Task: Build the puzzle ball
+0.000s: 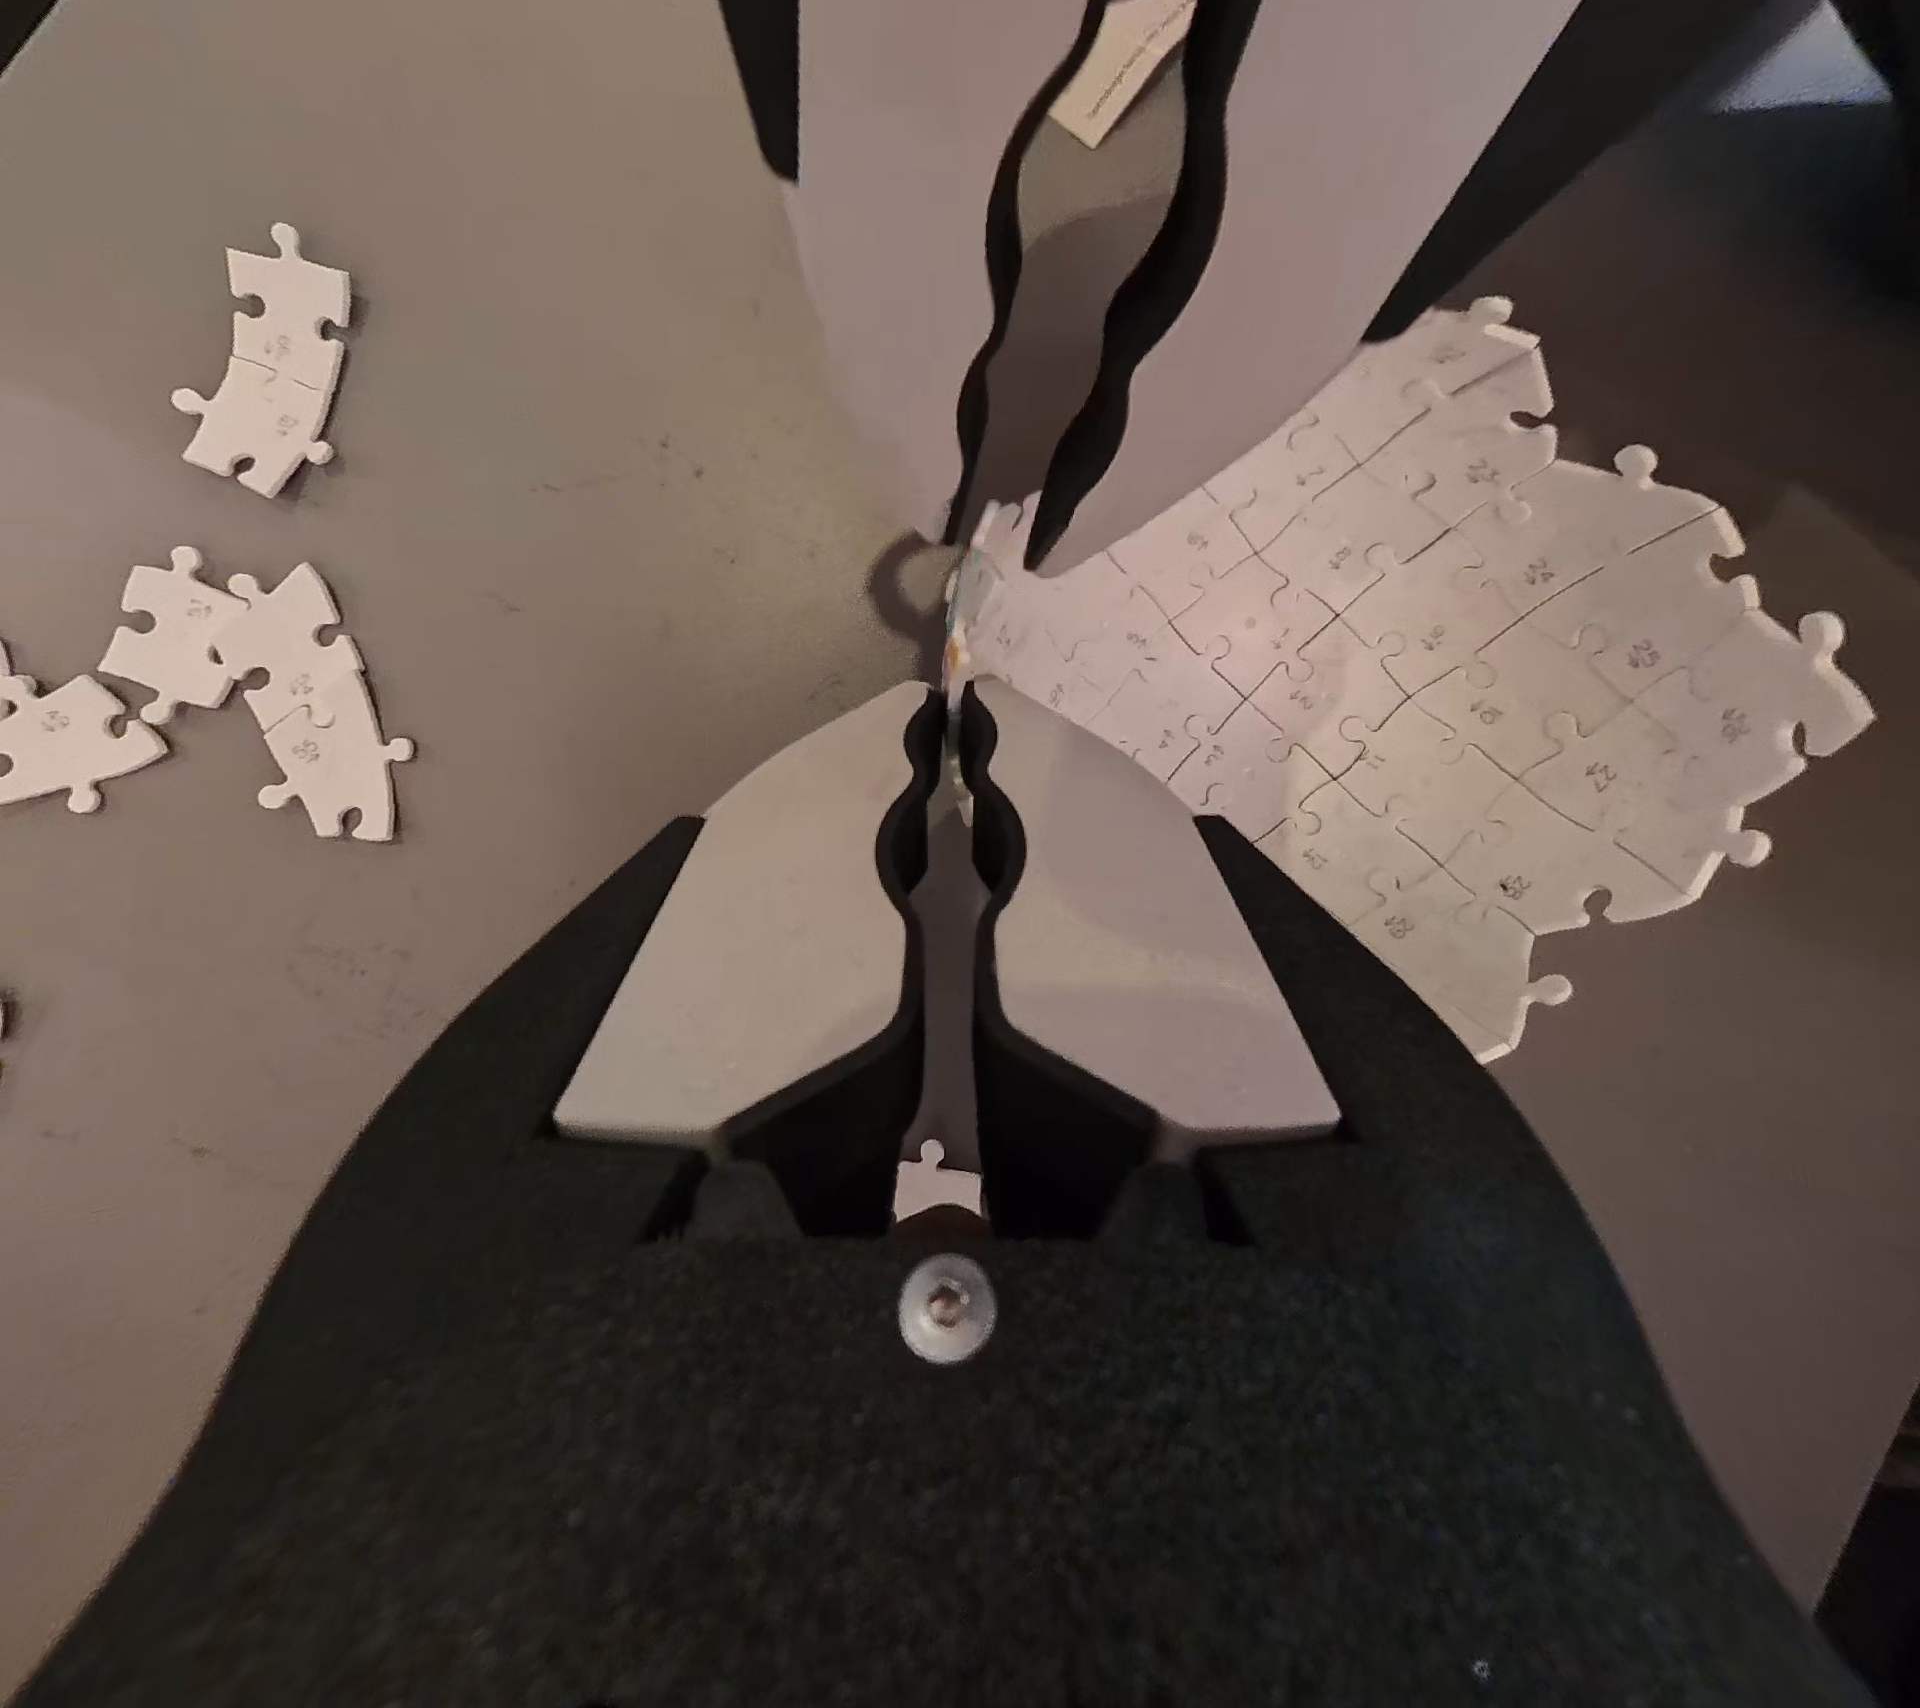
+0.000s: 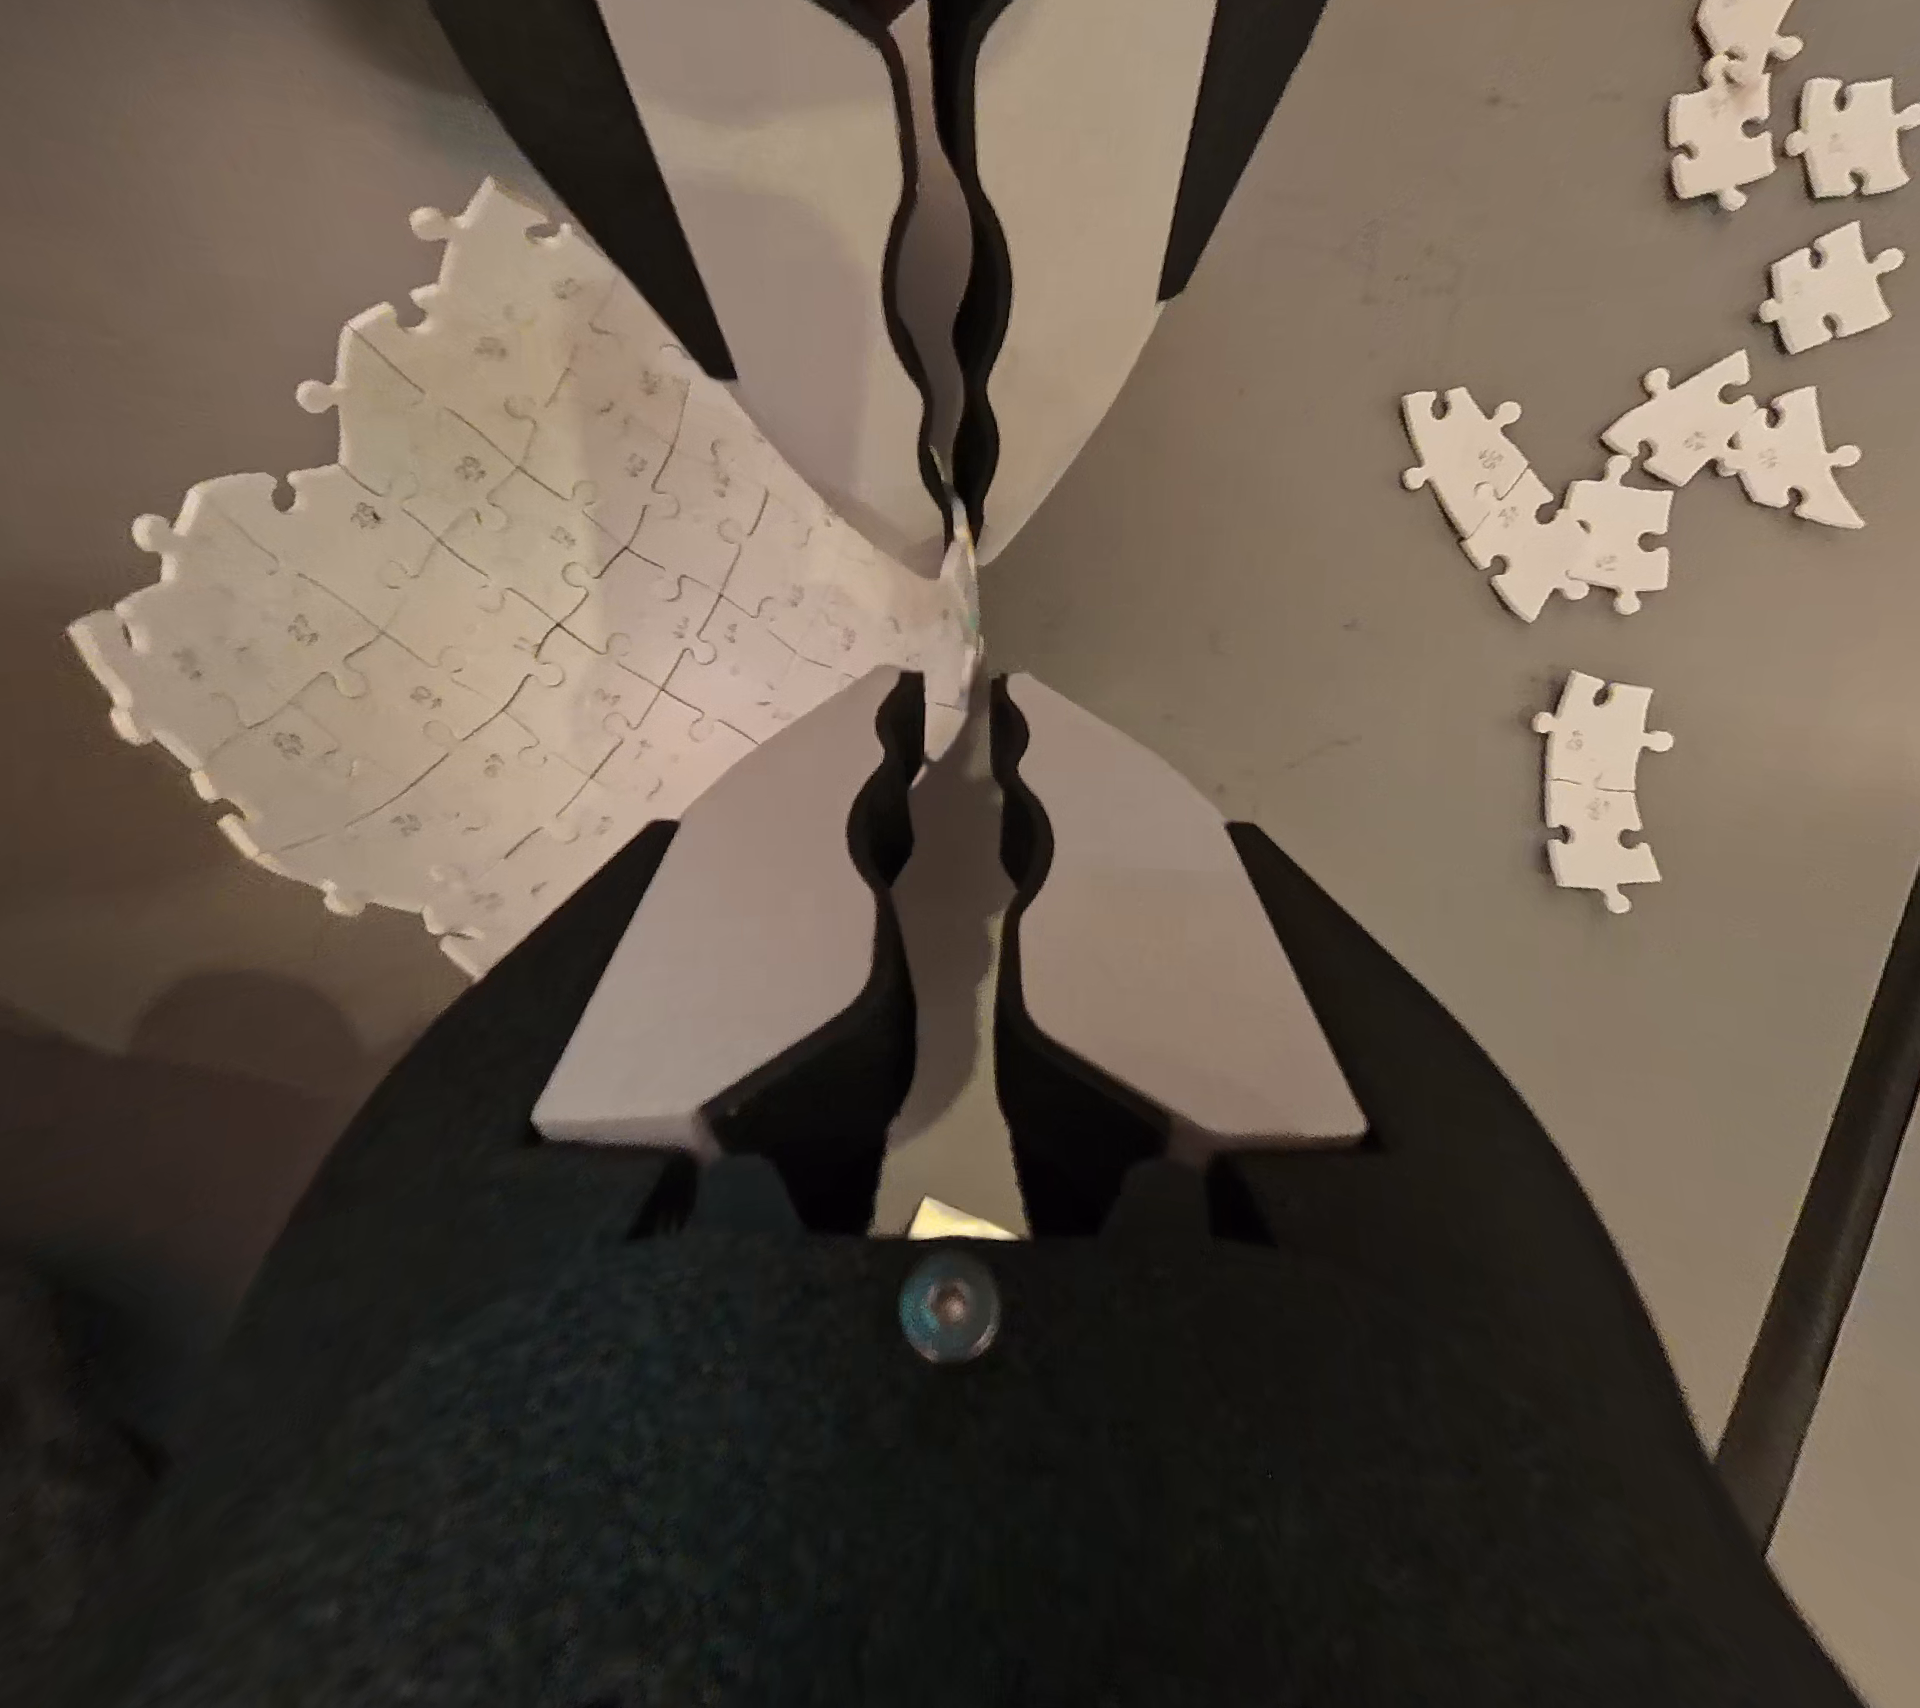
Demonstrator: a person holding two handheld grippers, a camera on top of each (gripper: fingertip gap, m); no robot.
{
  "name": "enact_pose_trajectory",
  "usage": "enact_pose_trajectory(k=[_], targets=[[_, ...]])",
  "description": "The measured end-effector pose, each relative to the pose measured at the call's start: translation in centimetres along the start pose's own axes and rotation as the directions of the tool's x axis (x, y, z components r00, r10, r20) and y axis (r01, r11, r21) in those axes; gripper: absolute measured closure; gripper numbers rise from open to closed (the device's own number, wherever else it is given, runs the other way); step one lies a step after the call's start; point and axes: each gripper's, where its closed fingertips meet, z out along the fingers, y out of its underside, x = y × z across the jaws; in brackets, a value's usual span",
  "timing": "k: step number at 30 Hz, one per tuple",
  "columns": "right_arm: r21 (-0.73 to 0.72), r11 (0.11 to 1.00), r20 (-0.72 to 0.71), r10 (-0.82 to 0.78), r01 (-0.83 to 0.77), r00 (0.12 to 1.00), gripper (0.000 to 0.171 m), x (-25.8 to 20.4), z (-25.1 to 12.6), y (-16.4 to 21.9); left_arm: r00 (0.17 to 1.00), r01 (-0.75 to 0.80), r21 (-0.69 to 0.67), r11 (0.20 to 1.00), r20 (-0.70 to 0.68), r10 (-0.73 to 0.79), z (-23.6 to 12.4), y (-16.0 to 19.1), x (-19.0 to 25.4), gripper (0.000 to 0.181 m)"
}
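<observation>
I have both grippers meeting tip to tip over the grey table (image 1: 468,131), each pinching the same narrow edge of the joined puzzle section (image 1: 1455,682).

In the left wrist view, my left gripper (image 1: 948,713) comes up from the bottom with its jaws nearly closed, only a thin slit between them, and the thin edge of the section sits in that slit. The right gripper (image 1: 992,552) reaches in from the top, its tips drawn together on the same edge just above mine. The section fans out to the right, white numbered backs facing the camera, curved and lifted off the table. A sliver of colour shows along the pinched edge.

In the right wrist view, the right gripper (image 2: 956,692) has its jaws almost shut on the section's narrow end, and the left gripper (image 2: 951,474) closes on it from above. Here the puzzle section (image 2: 468,598) spreads to the left.

Loose puzzle pieces (image 1: 270,671) lie white side up on the table to the left in the left view, some already joined in pairs; in the right view the same pieces (image 2: 1621,495) are scattered on the right, well apart from the section. A printed sheet (image 1: 1132,48) lies on the table behind the right gripper.
</observation>
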Motion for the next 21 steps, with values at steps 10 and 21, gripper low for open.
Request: enact_pose_trajectory(k=[10,21], targets=[[0.015,1.0,0.009,0.006,-0.006,1.0,0.168,0.2,1.0,-0.2,1.0,0.018,0.005,1.0,-0.021,-0.018,0.0,0.1,0.0,0.179],[0.044,0.999,0.037,0.023,-0.024,0.999,0.167,0.3,1.2,-0.2,0.999,0.023,0.008,1.0,-0.034,-0.022,0.0,0.3,-0.1,0.179]])
